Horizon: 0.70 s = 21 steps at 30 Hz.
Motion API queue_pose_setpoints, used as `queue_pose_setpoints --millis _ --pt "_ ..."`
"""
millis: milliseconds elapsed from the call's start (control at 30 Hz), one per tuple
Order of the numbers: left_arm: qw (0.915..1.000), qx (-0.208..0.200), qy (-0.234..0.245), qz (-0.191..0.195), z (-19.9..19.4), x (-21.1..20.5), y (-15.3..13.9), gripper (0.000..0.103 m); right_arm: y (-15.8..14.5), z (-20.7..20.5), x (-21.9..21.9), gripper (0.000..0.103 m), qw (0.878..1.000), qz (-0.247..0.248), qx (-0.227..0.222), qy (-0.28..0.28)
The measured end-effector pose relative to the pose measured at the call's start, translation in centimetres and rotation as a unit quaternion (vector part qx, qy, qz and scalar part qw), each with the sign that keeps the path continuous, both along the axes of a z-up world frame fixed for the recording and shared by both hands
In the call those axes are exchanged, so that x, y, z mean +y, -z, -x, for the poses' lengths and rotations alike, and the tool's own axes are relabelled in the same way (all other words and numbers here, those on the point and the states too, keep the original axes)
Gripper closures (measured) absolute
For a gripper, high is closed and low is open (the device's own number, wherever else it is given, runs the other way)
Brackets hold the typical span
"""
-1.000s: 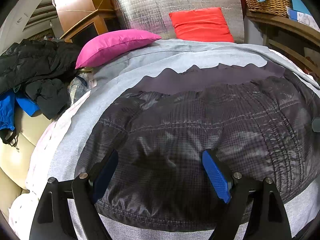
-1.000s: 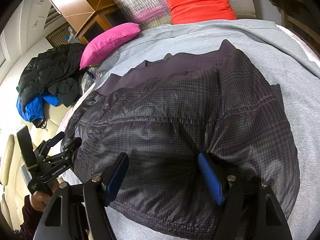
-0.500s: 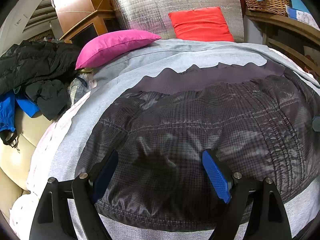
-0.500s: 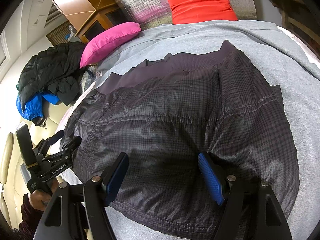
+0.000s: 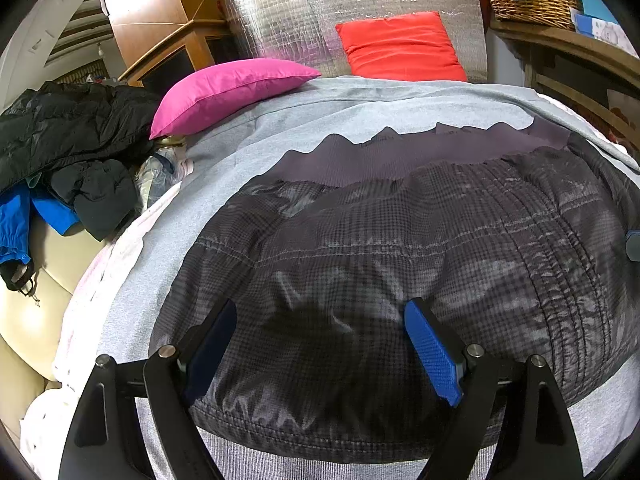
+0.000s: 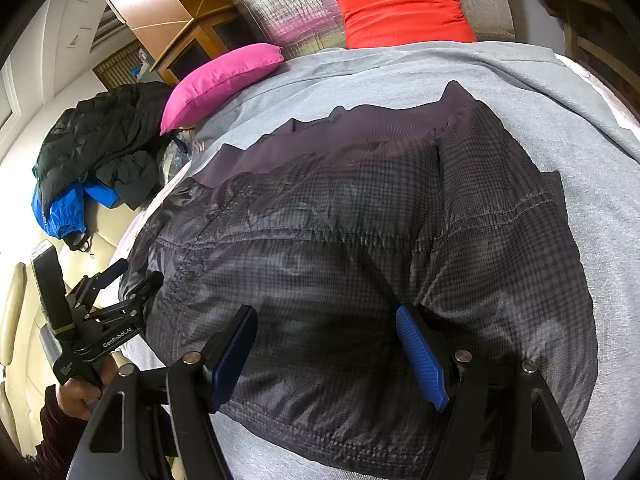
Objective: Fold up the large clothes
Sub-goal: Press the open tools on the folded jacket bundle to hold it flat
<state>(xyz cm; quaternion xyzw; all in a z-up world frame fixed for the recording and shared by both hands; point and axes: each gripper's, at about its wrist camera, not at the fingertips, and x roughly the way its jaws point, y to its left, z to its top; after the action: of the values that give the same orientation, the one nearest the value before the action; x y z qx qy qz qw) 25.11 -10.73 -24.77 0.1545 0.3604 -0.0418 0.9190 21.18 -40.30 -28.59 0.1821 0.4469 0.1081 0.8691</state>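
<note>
Hovering both hands over dark checked jacket (image 5: 400,260) lying flat on grey sheet (image 5: 304,120) (ribbed hem at twelve o'clock). Nothing changing since a second ago. Left gripper (image 5: 320,344), right gripper (image 6: 332,344) gaping, grasping nothing. Fold not yet starting.

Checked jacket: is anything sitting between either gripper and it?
Nothing visible. The checked jacket lies bare on the grey sheet; the left gripper and right gripper stand open directly over its near hem.
</note>
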Motion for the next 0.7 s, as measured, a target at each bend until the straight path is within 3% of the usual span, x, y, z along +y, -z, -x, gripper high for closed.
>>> queue_pose_setpoints --millis 700 --pt "1.0 0.002 0.005 -0.002 -0.12 0.4 0.23 0.017 -0.03 0.02 -0.02 0.027 1.0 0.001 0.0 0.0"
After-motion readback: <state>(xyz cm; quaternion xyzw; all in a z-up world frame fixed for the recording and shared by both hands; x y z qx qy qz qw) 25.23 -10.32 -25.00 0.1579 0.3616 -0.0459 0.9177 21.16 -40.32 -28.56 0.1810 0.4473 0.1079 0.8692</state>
